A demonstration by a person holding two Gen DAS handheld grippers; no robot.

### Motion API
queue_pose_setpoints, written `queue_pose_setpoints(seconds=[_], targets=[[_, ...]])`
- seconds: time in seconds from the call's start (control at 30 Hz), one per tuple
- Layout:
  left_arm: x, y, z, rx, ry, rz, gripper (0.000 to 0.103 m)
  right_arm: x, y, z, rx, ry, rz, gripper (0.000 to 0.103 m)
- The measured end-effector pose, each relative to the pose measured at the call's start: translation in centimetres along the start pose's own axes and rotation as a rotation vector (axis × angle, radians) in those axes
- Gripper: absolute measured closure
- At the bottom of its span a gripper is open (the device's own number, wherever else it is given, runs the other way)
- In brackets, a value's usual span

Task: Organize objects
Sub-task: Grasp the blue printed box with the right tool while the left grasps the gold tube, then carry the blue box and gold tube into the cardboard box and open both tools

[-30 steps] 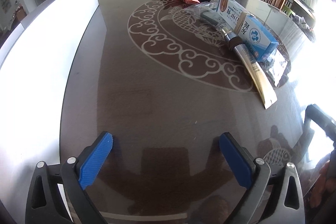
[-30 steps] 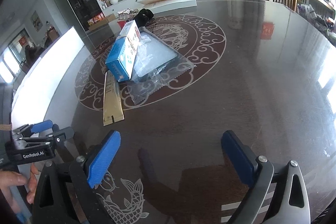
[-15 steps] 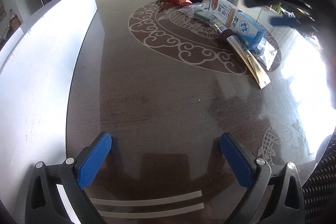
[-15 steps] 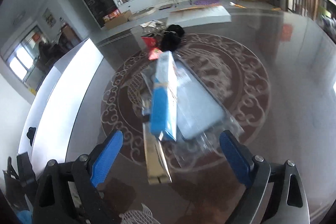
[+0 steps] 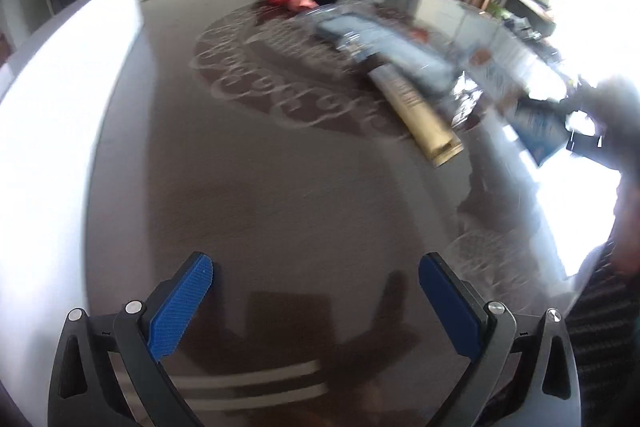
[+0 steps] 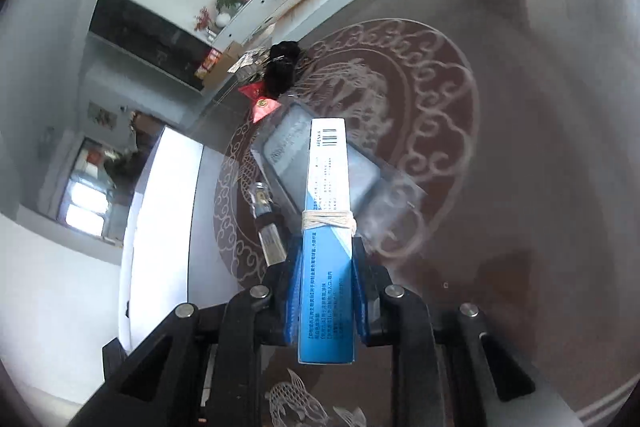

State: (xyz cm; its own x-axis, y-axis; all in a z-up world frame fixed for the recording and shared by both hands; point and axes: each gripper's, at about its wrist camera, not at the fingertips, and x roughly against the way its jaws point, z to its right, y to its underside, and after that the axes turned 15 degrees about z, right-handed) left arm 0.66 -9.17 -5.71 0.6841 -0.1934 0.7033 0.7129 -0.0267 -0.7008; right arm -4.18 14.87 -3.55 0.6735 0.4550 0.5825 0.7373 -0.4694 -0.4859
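My right gripper (image 6: 326, 253) is shut on a blue and white box (image 6: 328, 195) bound with a rubber band. Its blue pads press both long sides, and the box sticks out ahead over the pile. In the blurred left wrist view the same box (image 5: 536, 123) hangs at the right edge in the right gripper (image 5: 580, 131). Beneath it lie a clear plastic bag with a grey item (image 6: 372, 187) and a long gold box (image 5: 420, 111). My left gripper (image 5: 316, 265) stands open above bare table, far from the pile.
A red packet (image 6: 260, 103) and a black object (image 6: 282, 67) lie at the far side of the pile. The dark table (image 5: 280, 187) carries a white ornament. A bright white panel (image 5: 60, 107) runs along its left side. Chairs and a TV stand beyond.
My right gripper swung over the pile, shut on the blue and white box and now holds it off the bag, with the view rolled. The left gripper shifted a little and stays open.
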Motion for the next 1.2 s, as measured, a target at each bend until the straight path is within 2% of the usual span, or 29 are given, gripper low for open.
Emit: queue_pose_setpoints(seconds=[0.03,0.13,0.2,0.27,0.33,0.37,0.4,0.47,0.5,0.53,0.57,0.73,0.8,0.83,0.93,0.97,1.03,1.07,1.2], targets=[[-0.3,-0.7,0.6,0.003,0.018,0.001,0.0,1.1,0.6,1.1,0.008,0.039,0.017,0.079],[-1.9,-4.0,2.3,0.056,0.07,0.028,0.0,3.7,1.5,3.2,0.04,0.116,0.075,0.067],[-3.9,-6.5,3.2,0.078,0.027,0.047,0.0,5.4,2.3,3.7,0.094,0.161,0.144,0.052],[-6.4,-8.7,3.5,0.097,-0.046,0.038,0.0,6.5,2.6,3.5,0.113,0.186,0.189,0.049],[-8.3,-9.5,3.9,0.078,-0.098,0.012,0.0,7.2,2.3,2.9,0.135,0.167,0.222,0.048],[-9.1,-9.7,4.1,0.052,-0.136,-0.001,0.0,7.7,2.1,2.4,0.167,0.177,0.247,0.043],[-9.9,-9.7,4.4,0.016,-0.177,-0.004,0.002,8.0,2.1,2.1,0.192,0.193,0.268,0.035],[-10.6,-9.3,4.3,-0.019,-0.18,0.0,0.028,8.7,2.0,1.8,0.223,0.225,0.299,0.028],[-10.3,-9.2,4.1,-0.016,-0.157,0.033,0.037,8.9,2.0,1.9,0.218,0.231,0.305,0.027],[-10.1,-9.1,3.9,-0.032,-0.155,0.054,0.062,9.3,2.0,2.4,0.205,0.229,0.303,0.027],[-9.8,-8.9,3.8,-0.054,-0.14,0.056,0.074,9.2,2.0,2.8,0.186,0.228,0.296,0.027],[-7.2,-6.8,2.4,-0.088,-0.087,0.057,0.076,7.9,2.0,3.5,0.169,0.265,0.212,0.027],[-5.6,-5.3,2.0,-0.096,-0.072,0.079,0.076,6.9,1.7,2.2,0.185,0.26,0.176,0.027],[-5.1,-4.8,1.8,-0.095,-0.064,0.09,0.076,5.8,1.4,1.2,0.215,0.285,0.149,0.027],[-2.9,-3.4,0.9,-0.075,-0.038,0.138,0.076,0.8,0.7,-0.8,0.316,0.392,-0.026,0.027],[-1.8,-3.0,0.5,-0.057,-0.013,0.164,0.076,-0.3,0.7,-1.3,0.368,0.42,-0.052,0.026],[0.2,-2.7,-0.1,-0.047,0.008,0.212,0.076,-1.4,1.0,-2.4,0.478,0.488,-0.06,0.049],[1.9,-2.5,-0.5,-0.04,0.026,0.255,0.076,-1.2,1.2,-2.5,0.482,0.476,-0.065,0.059],[6.1,-2.3,-2.1,-0.008,0.069,0.353,0.076,1.4,2.5,-2.5,0.469,0.424,-0.023,0.059]])
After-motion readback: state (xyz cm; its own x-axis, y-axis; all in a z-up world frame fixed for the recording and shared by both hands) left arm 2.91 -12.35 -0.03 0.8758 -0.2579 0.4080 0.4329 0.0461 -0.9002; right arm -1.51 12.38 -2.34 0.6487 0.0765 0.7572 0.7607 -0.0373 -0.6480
